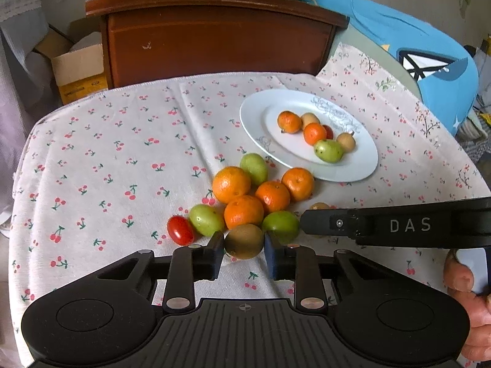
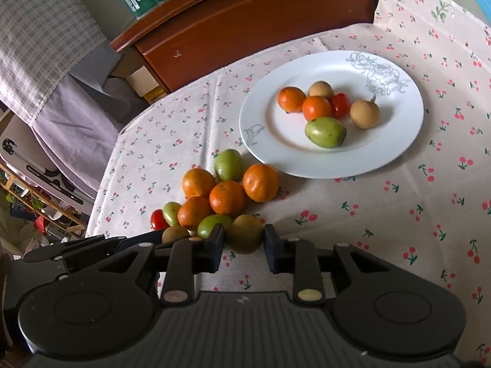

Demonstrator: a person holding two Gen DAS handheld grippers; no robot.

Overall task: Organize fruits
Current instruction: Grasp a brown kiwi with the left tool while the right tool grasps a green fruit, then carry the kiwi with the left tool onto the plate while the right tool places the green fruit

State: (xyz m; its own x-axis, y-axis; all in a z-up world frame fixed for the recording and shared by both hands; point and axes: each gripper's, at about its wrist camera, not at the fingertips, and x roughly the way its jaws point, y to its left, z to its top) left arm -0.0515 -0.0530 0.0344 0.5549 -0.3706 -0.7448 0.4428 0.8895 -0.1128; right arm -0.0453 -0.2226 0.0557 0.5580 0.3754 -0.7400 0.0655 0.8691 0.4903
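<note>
Nearest in: a brown kiwi-like fruit point(image 1: 244, 240) is seen set between the fingers of the left gripper point(image 1: 244, 247), both pads at its flanks. Contact looks made on each side, so it's judged gripped, tho a hair of gap can't be ruled out. Over on the right wrist view a second brownish-green fruit point(image 2: 245, 233) is bracketed the same way by the right gripper point(image 2: 244, 243), left pad touching, right pad just beside; grip is judged made, not proven.

Key relation: each fruit is held dead ahead on its tool's axis, and the plate point(image 1: 251, 116) lies further ahead & to the right of both. The right gripper is judged the nearer to it. Both fruits are roundish, so long axis matters little.

Mid-field: the loose pile on the cherry-print cloth point(image 1: 122, 153) is packed tight, touching: four mandarins point(image 1: 231, 184), green fruits point(image 1: 206, 219), and a cherry tomato point(image 1: 180, 230) at the left end. A neighbouring green fruit point(image 1: 280, 225) is seen just beside the left gripper's load, so a nudge on lift-off is a risk.

Far: the plate is loaded w/ two mandarins, two small tan fruits, one green fruit, one red tomato tucked behind. Beyond that, a wooden cabinet point(image 1: 214, 40).
</note>
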